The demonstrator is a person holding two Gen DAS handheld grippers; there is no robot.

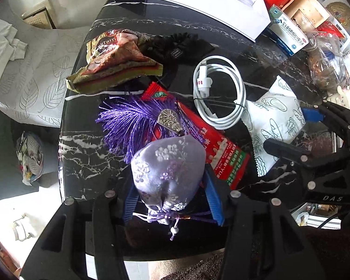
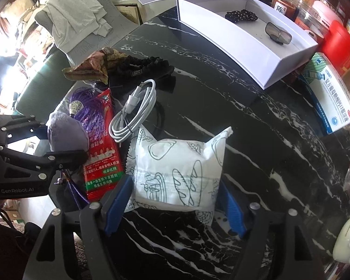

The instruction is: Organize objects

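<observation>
Lilac brocade of the small drawstring pouch (image 1: 166, 175) is clamped between the blue pads of the left gripper (image 1: 170, 198), while its purple tassel (image 1: 128, 123) and metal fan charm (image 1: 169, 120) are draped over the red foil snack packet (image 1: 212, 149) on the black marble table (image 1: 86, 154). The white bread-printed packet (image 2: 179, 170) is bracketed by the right gripper (image 2: 175, 200), but whether its pads press the packet cannot be told. If the pouch were lifted carelessly, the red packet or the coiled white cable (image 1: 219, 93) could be snagged by the tassel and dragged, and the puffy white packet could be squeezed out of a shallow hold.
</observation>
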